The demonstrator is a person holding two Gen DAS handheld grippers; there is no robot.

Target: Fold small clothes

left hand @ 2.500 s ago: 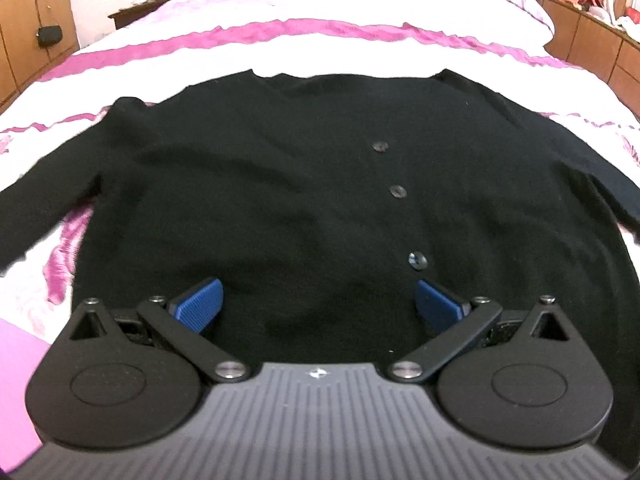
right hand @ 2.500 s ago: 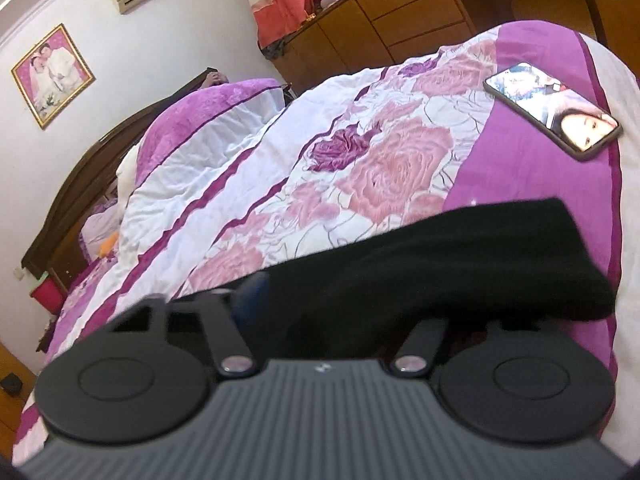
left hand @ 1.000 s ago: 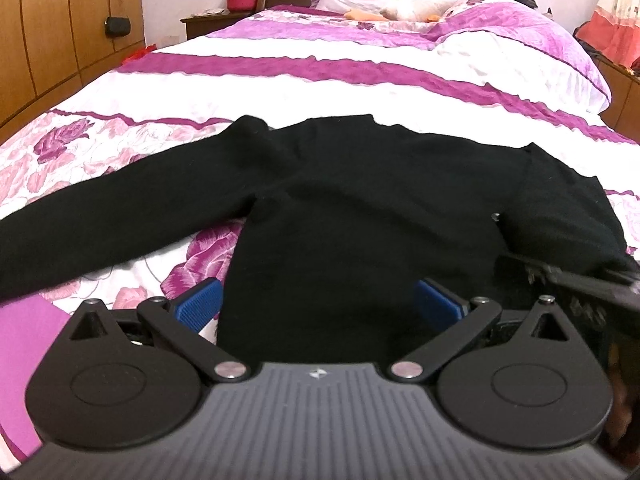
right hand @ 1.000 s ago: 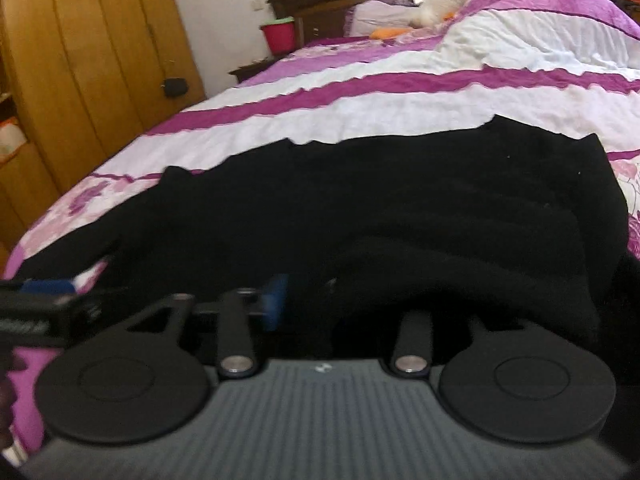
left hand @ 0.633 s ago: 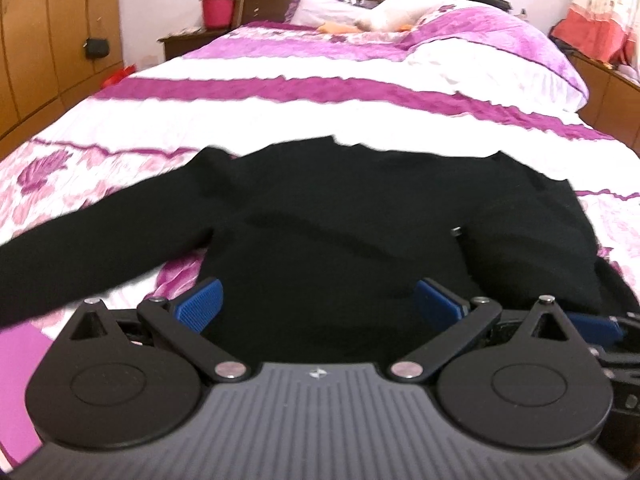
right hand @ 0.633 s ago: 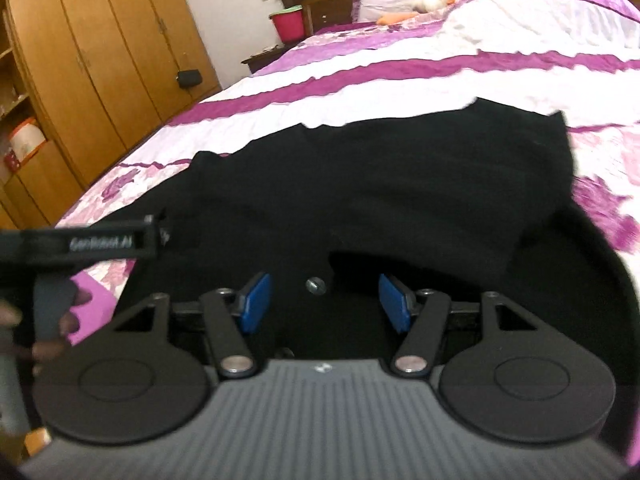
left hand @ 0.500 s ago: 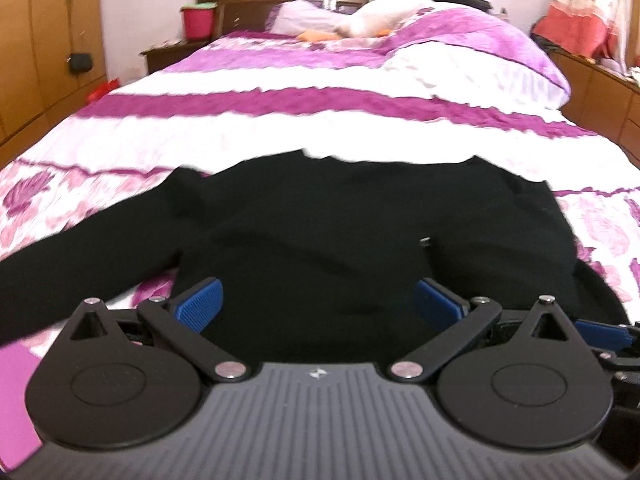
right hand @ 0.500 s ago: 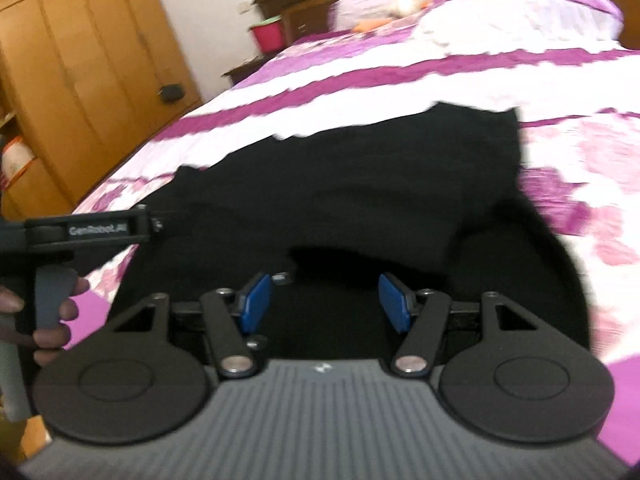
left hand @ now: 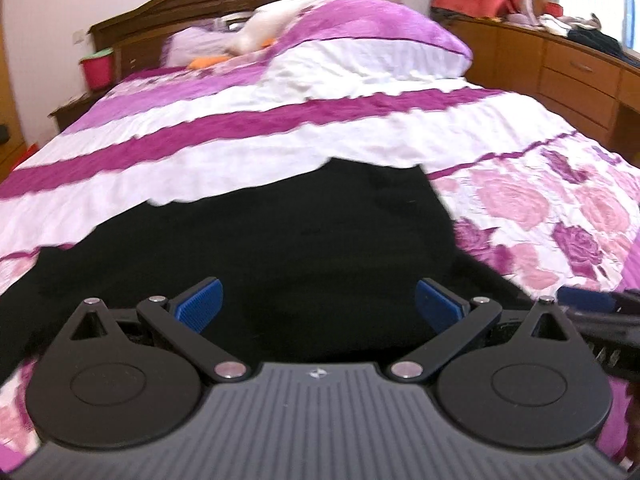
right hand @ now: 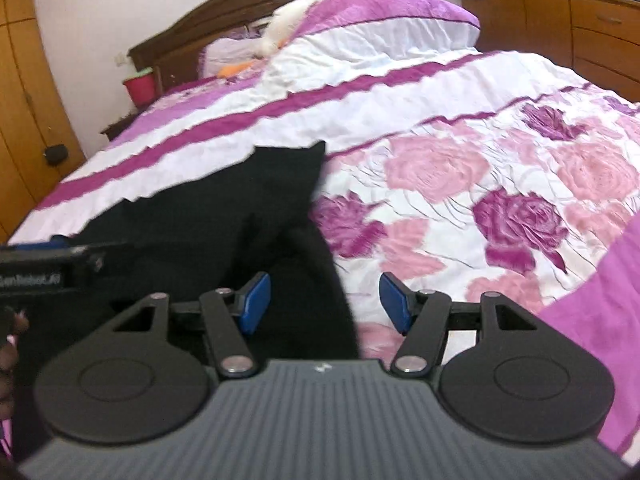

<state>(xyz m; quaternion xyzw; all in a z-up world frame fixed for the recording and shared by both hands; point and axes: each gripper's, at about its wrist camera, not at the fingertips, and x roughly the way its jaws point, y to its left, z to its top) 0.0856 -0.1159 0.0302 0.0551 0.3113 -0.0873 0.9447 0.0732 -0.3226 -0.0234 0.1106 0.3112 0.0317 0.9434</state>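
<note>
A black cardigan lies flat on the bed, its right sleeve folded in over the body. My left gripper is open and empty above the cardigan's near part. My right gripper is open and empty over the cardigan's right edge; the black fabric lies under its left finger and the quilt under its right. The right gripper also shows at the right edge of the left wrist view, and the left gripper shows at the left edge of the right wrist view.
The bed carries a pink, purple and white floral quilt with pillows at the headboard. A red bin stands on a nightstand at the back left. Wooden drawers run along the right and wardrobes along the left.
My right gripper carried the right sleeve over the body, let it go and opened, then swung right to the cardigan's edge. My left gripper stayed open and turned to the right.
</note>
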